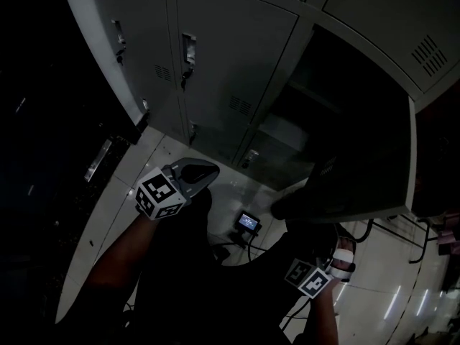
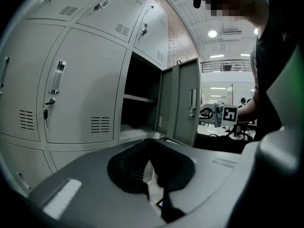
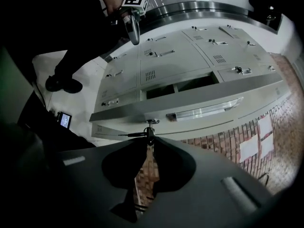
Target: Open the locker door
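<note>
The grey locker door (image 1: 359,157) stands swung wide from its dark open compartment (image 1: 316,92). In the right gripper view the door (image 3: 190,101) runs across the frame with its long handle (image 3: 204,110) and a key (image 3: 149,129) in the lock. My right gripper (image 3: 149,140) sits at the door's edge with its tips pinched on the key head, and the grip is easing. In the head view it (image 1: 342,259) is low at the right, partly behind the door. My left gripper (image 1: 201,172) hangs free in front of the lockers, shut and empty (image 2: 149,148).
Closed lockers (image 1: 223,56) with handles and vents fill the wall left of the open one. A small lit screen (image 1: 249,223) and cables lie on the glossy floor. A brick wall (image 3: 247,141) lies beyond the door. The person's shoe (image 3: 64,84) is on the floor.
</note>
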Available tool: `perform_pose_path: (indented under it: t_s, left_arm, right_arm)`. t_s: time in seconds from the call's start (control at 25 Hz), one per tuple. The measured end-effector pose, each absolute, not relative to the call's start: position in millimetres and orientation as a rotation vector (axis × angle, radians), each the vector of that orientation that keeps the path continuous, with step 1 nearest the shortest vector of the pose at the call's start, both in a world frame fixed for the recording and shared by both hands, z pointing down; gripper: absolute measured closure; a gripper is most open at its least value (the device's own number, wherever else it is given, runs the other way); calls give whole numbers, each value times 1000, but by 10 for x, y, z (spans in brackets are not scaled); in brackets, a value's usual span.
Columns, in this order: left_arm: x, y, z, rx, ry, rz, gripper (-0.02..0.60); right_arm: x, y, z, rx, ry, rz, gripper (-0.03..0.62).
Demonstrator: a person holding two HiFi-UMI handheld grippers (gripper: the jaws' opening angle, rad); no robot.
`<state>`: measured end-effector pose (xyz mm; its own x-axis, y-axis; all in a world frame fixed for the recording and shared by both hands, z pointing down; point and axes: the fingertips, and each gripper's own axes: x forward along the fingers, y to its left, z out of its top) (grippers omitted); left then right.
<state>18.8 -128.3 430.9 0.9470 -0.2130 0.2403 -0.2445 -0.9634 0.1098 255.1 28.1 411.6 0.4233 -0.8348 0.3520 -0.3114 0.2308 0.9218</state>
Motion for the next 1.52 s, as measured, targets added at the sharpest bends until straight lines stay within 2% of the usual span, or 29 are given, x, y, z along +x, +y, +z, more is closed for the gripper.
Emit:
perform_pose_path:
  t_s: [0.48,0.76,0.92,1.16,1.52]
  left_arm:
    - [188,-1284,4315,2964,-352,349,569]
    - [181,-1289,4309,2963,-351,347,569]
    - [187,-1288,4311,2963,-351,350,569]
    - [185,-1288,4315,2965,-356,352,569]
    - [185,-1291,4319,2963,-355,349,569]
  right_arm:
    - [2851,468,4088,1422,-1096,-407,533]
    - [2789,729,3919,1685,-1338,-185,528]
    - [2563,792,3778,1780,-1520,-103,591]
    - [2010,605,3708,1870,-2003,139,591]
    - [1691,264,3807,1807,-2196,234,591]
